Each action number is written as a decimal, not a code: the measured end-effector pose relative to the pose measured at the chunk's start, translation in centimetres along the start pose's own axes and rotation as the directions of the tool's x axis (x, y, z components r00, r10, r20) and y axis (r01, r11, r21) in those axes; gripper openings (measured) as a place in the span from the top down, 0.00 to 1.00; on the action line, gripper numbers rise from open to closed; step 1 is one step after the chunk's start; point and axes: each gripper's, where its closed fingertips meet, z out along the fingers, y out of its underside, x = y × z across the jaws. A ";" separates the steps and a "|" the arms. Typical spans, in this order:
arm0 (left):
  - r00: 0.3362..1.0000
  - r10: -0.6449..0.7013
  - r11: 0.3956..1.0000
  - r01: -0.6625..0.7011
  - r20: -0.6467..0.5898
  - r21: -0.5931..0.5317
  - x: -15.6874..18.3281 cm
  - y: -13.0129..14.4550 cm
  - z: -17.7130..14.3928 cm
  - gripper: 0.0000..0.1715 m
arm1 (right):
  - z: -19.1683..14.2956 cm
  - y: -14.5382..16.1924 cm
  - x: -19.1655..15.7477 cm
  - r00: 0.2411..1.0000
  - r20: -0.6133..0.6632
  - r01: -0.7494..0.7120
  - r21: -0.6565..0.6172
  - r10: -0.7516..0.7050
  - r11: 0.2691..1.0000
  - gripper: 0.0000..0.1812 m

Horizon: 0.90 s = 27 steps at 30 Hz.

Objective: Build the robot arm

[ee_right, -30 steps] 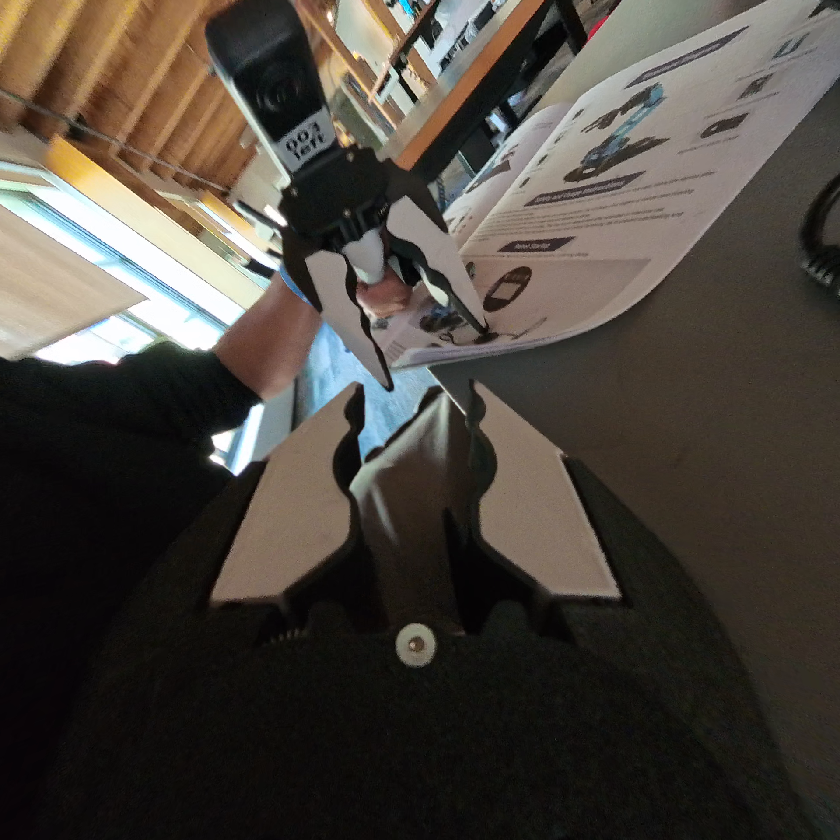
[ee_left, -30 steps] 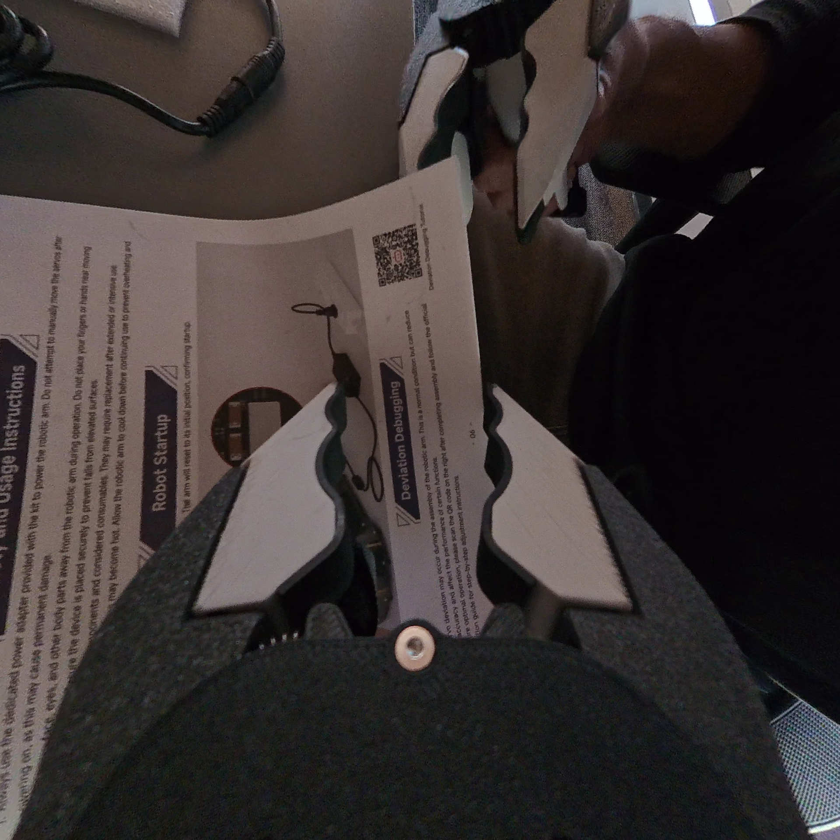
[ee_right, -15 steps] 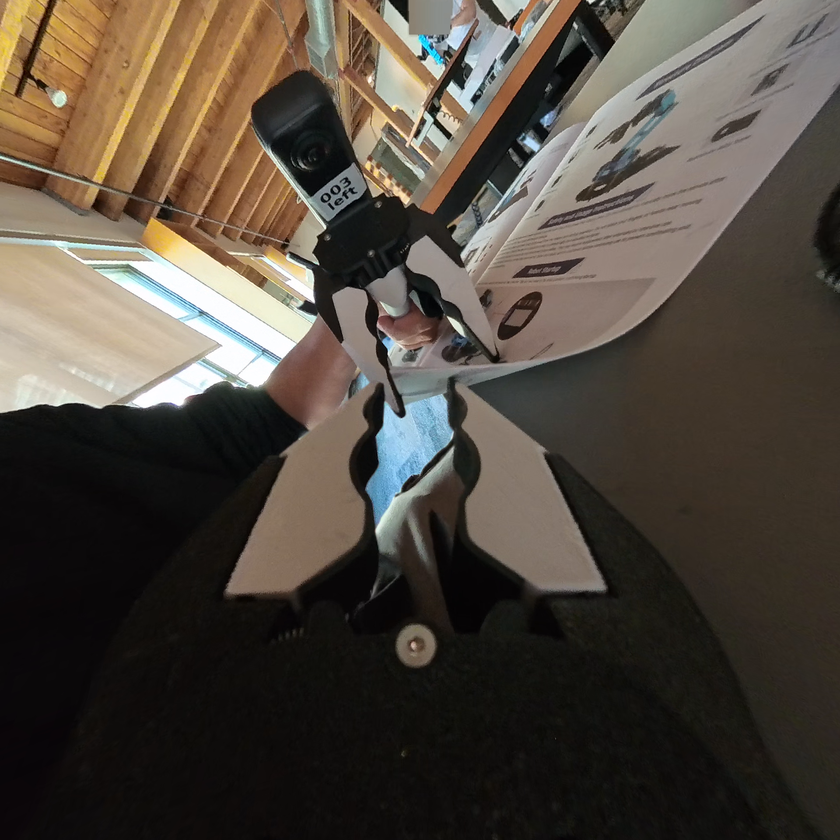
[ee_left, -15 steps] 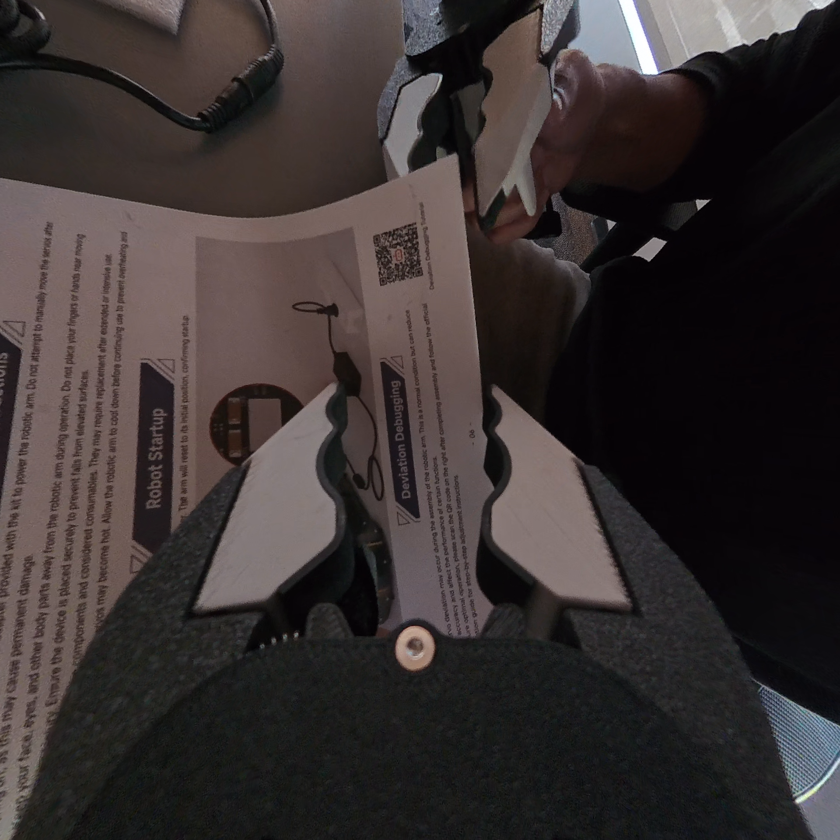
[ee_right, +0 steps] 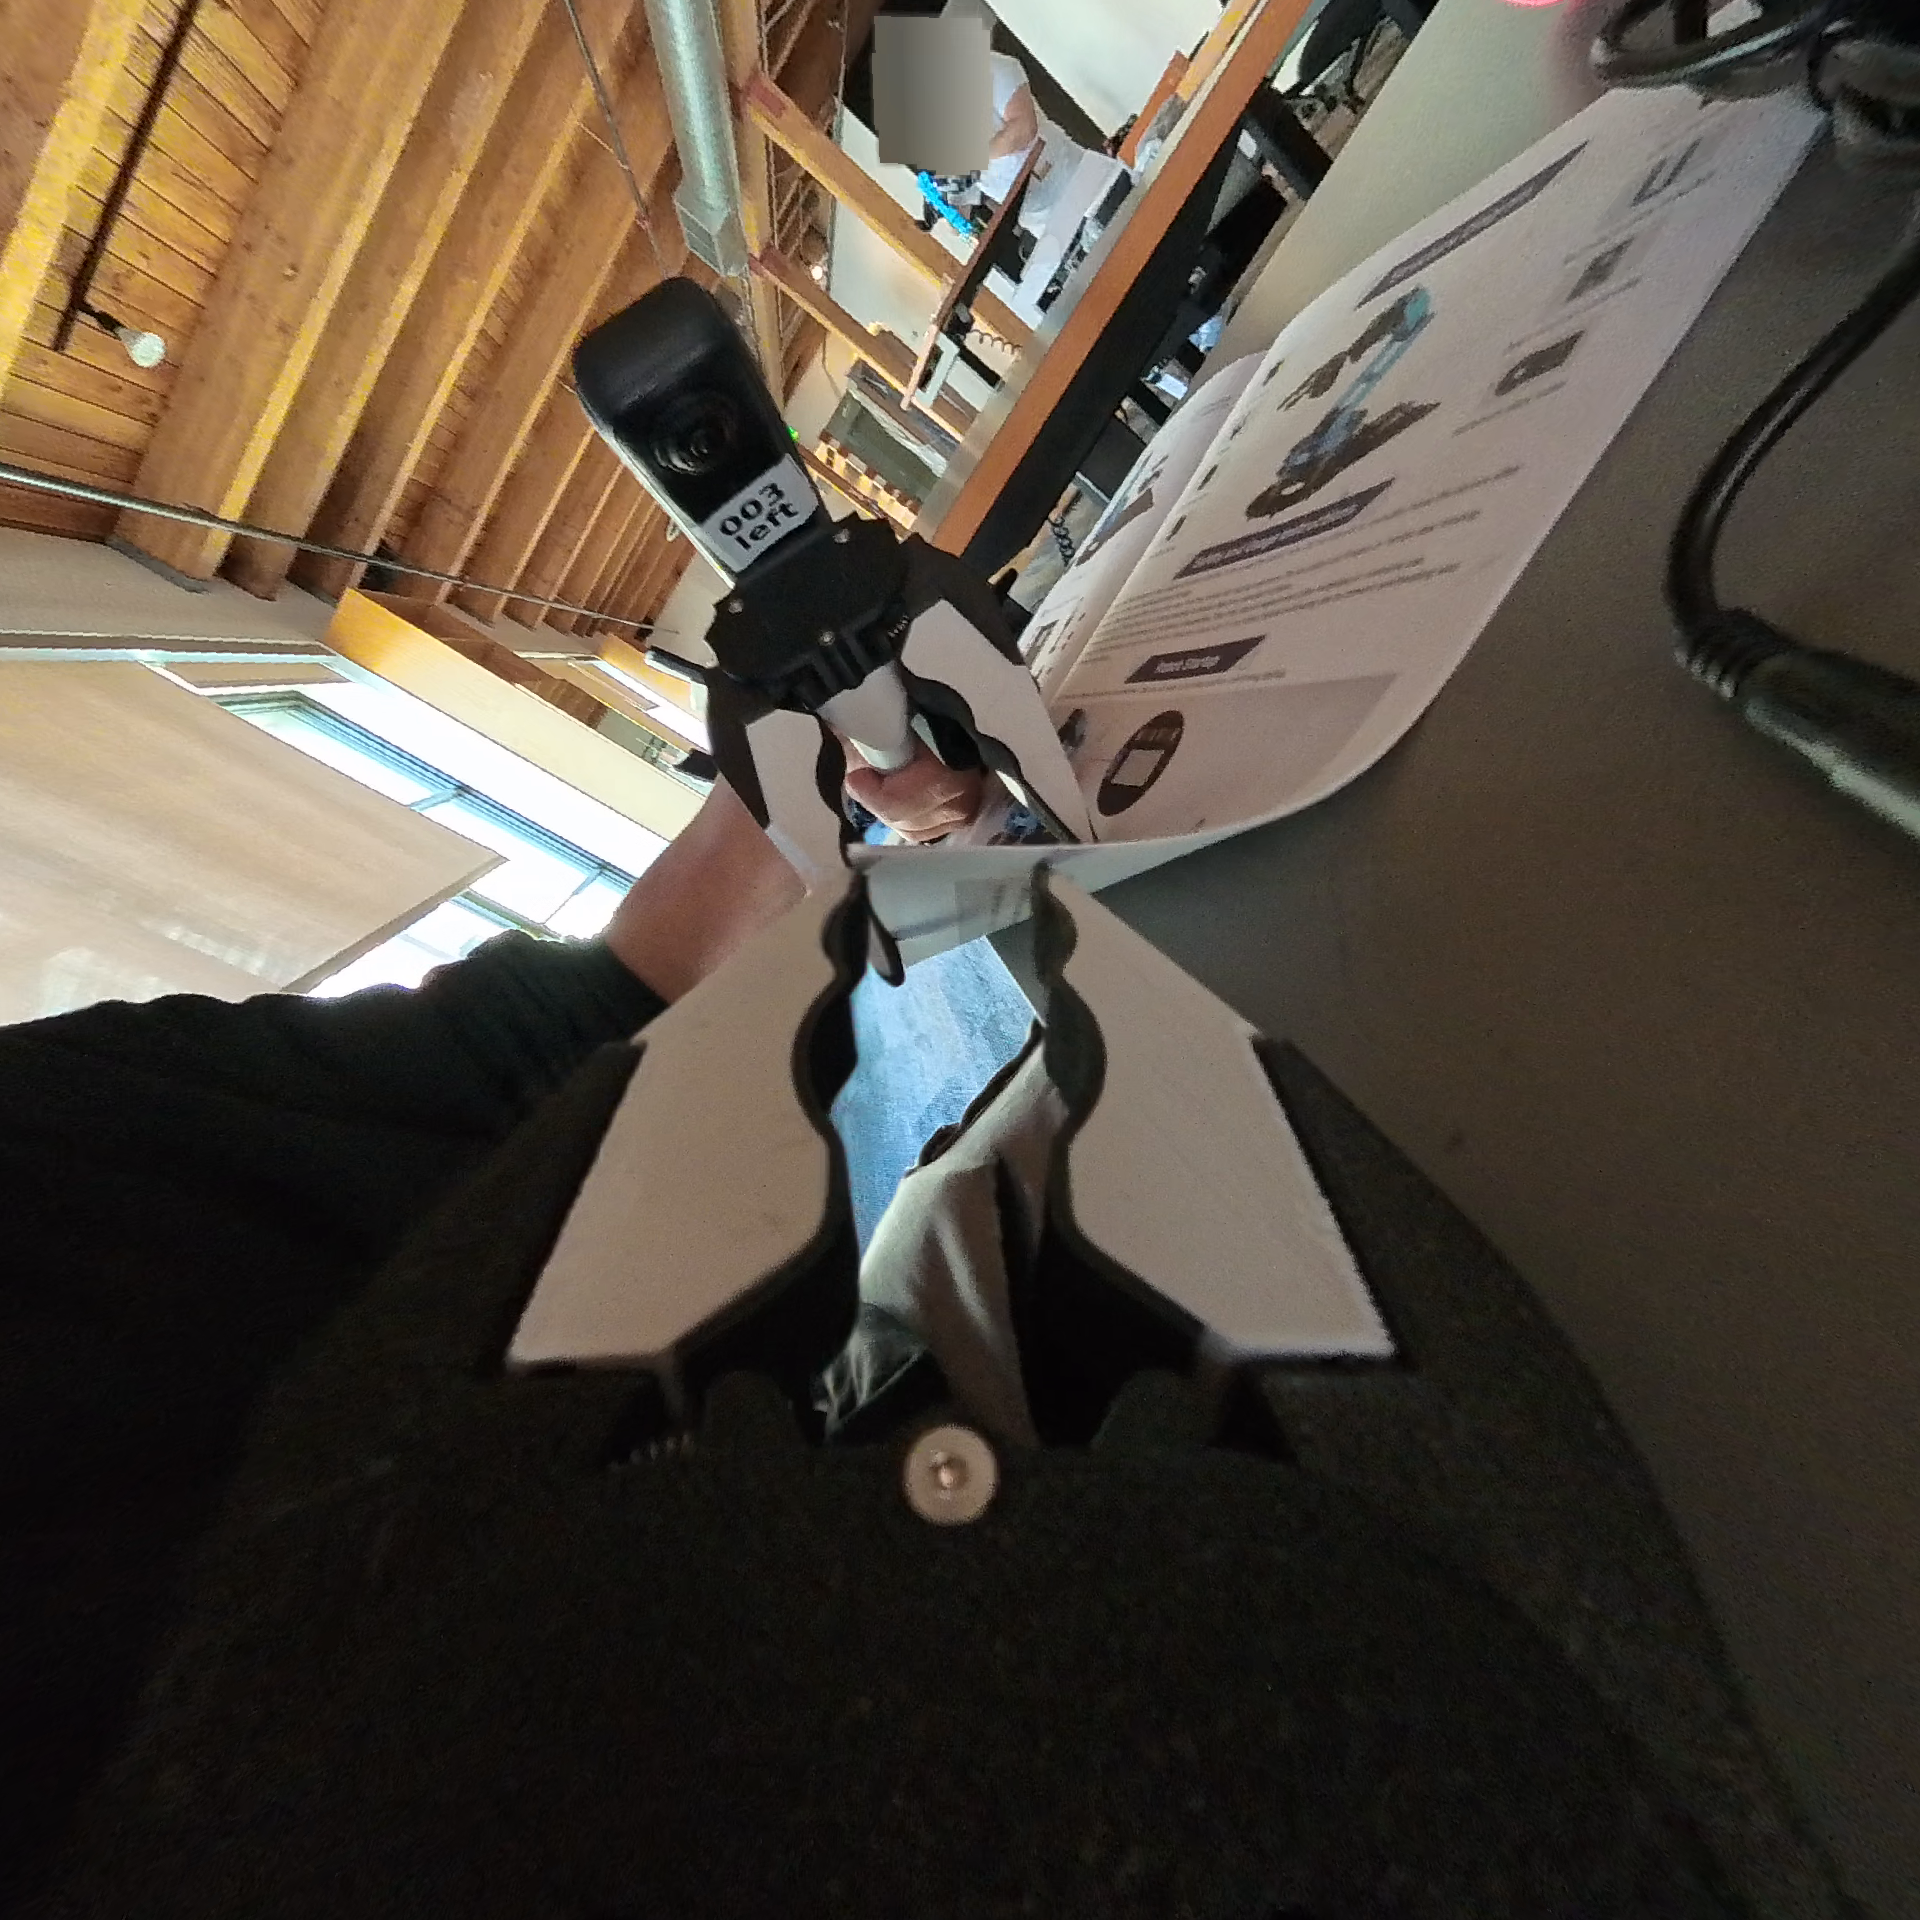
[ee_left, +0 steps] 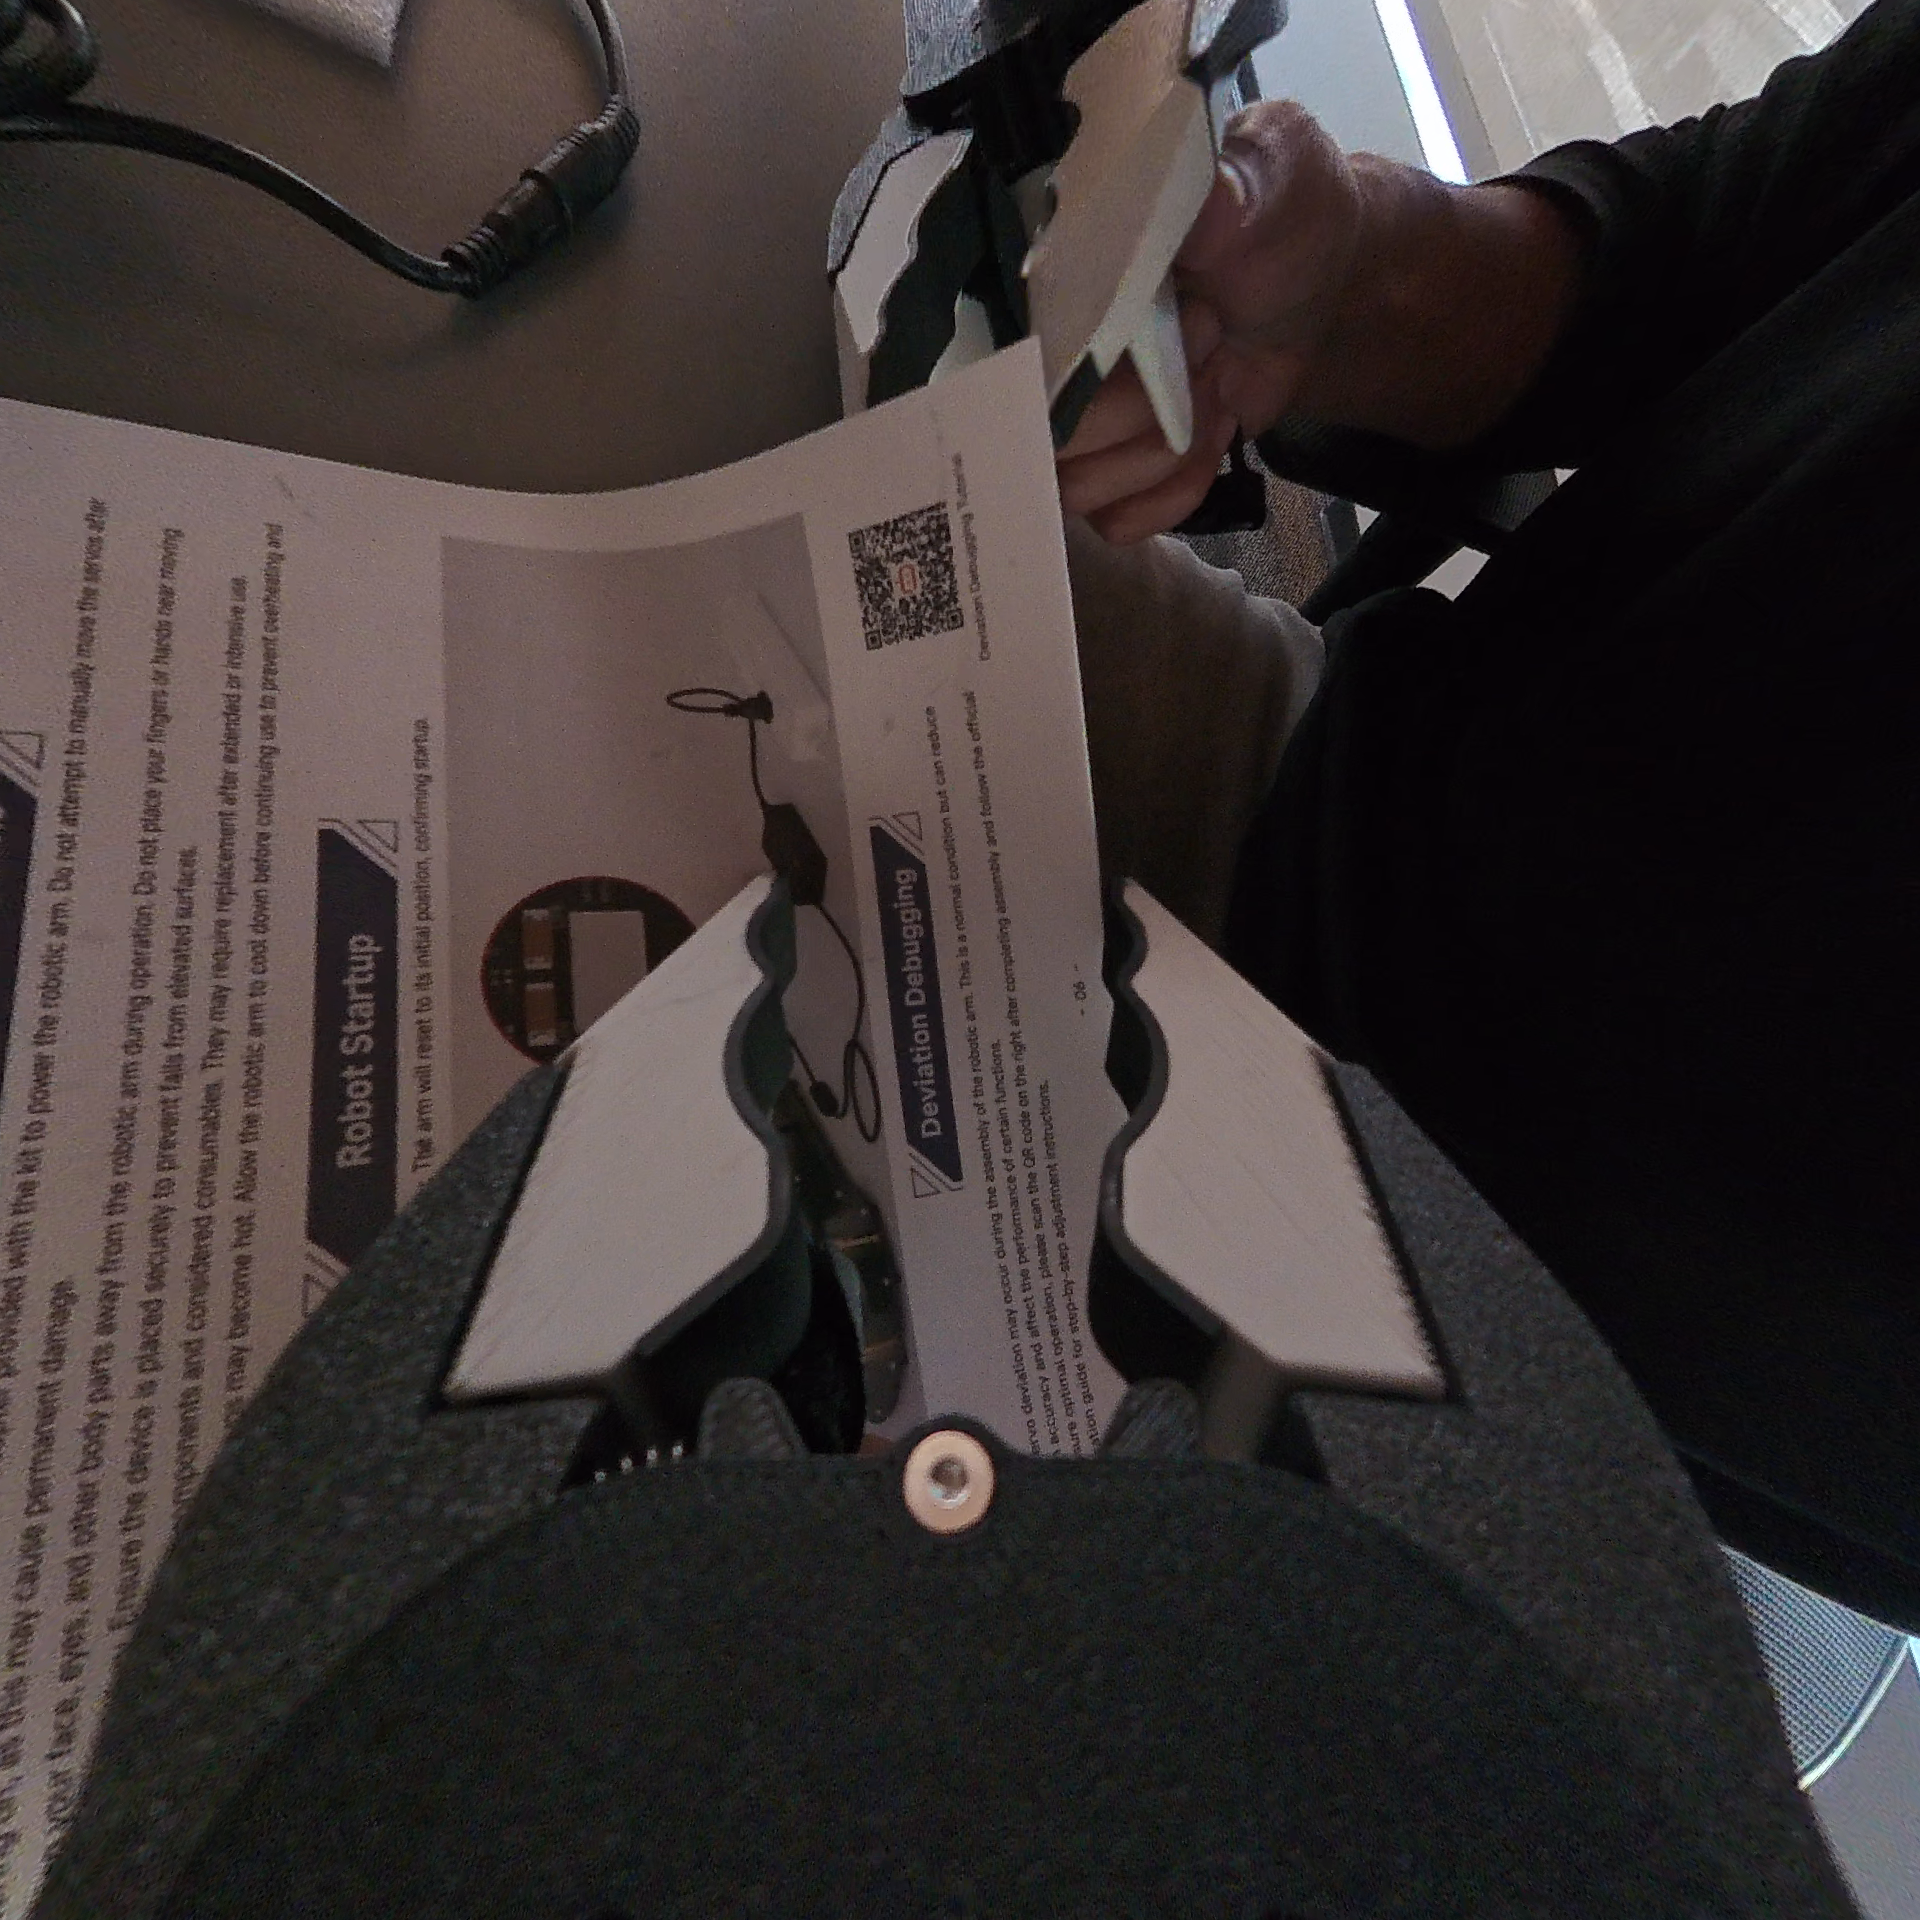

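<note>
The printed instruction sheet lies partly on the grey table, its near edge curled up off the surface and overhanging the table's edge. The left gripper has its fingers spread wide, and the sheet's lifted edge runs between them without either pad pressing it. The right gripper comes at the sheet's free corner from the opposite side; its fingers are parted, with the corner lying at the gap between the tips, but whether they touch the paper cannot be told. In the left wrist view the right gripper sits just behind that corner, held by a hand in a dark sleeve. A black cable lies on the table beyond the sheet
</note>
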 end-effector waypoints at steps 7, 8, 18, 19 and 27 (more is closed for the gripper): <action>1.000 -0.004 1.000 0.004 -0.002 0.003 0.0 0.0 0.0 0.66 | -0.3 -0.4 -0.2 1.000 0.006 -0.012 0.015 0.012 1.000 0.80; 1.000 -0.005 1.000 0.005 -0.004 0.002 0.0 0.0 0.0 0.66 | -0.2 -0.5 -0.3 1.000 0.013 -0.017 0.023 0.017 1.000 0.79; 1.000 -0.010 1.000 0.010 -0.008 0.016 0.1 -0.2 -0.1 0.65 | -0.3 -0.3 0.3 0.998 -0.021 -0.052 0.026 0.053 0.998 0.81; 1.000 -0.017 0.999 0.018 -0.019 0.027 0.1 -0.3 -0.2 0.65 | -0.2 0.0 0.1 0.999 -0.017 -0.038 0.007 0.038 0.999 0.76; 0.996 -0.088 0.996 0.089 -0.028 0.031 -0.9 -0.2 -0.6 0.75 | 0.0 1.2 0.1 0.999 -0.040 0.010 -0.071 -0.012 0.997 0.78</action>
